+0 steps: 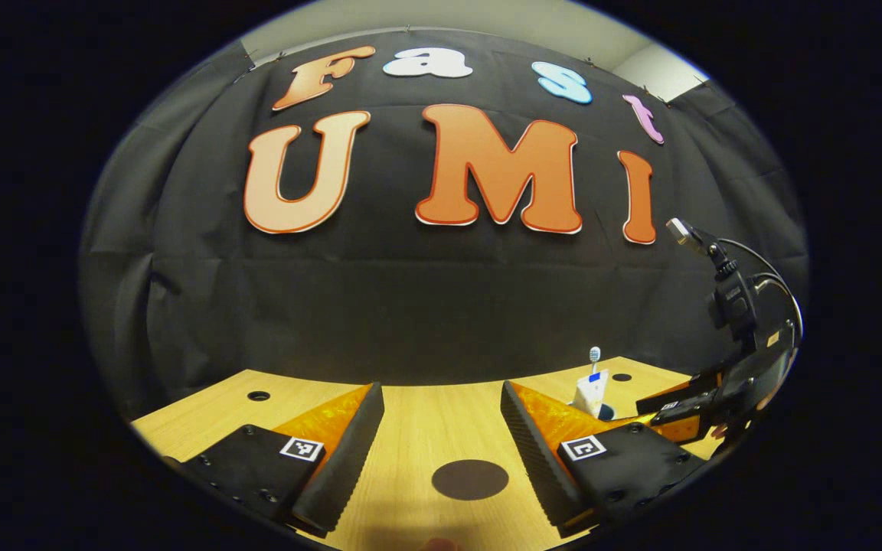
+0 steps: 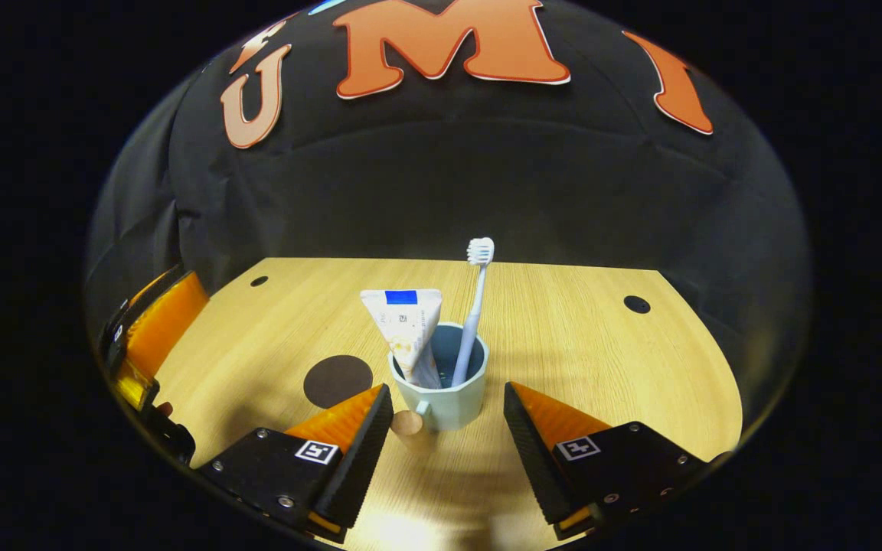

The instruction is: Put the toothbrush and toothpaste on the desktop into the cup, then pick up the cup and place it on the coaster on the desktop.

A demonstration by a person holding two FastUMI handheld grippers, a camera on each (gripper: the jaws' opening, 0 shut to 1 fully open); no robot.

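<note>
Cup (image 2: 443, 383) stands near the middle of the desktop (image 2: 602, 360), upright, with the toothbrush (image 2: 474, 306) and the toothpaste (image 2: 406, 329) tube already standing in it; loading appears complete. The step in hand is judged to be the grasp that precedes the lift.

Coaster (image 2: 338, 380), a dark round disc, lies flat on the desktop just beside the cup, on the side toward the left gripper. In the left gripper view the coaster (image 1: 469, 480) lies directly ahead of that tool, with the cup's contents visible farther off near the desktop's far right corner.

Tool states:
- Right gripper (image 2: 447, 428): jaws wide apart, nothing held. The cup sits just ahead of the gap and roughly centred in it. The cup's handle (image 2: 410, 421), which ends in a wooden knob, points back toward the gripper, close to one finger.
- Left gripper (image 1: 441, 428): jaws wide apart, nothing held, hovering low over the desktop's near edge.

Recommended procedure for the grasp:
1. Advance the right gripper until both fingers flank the cup's body, keeping the handle clear of either finger or between them.
2. Close squarely on the wall, below the rim.
3. Keep the cup upright; the tall toothbrush may tip it or fall out.
4. Set it down centred on the coaster.
</note>
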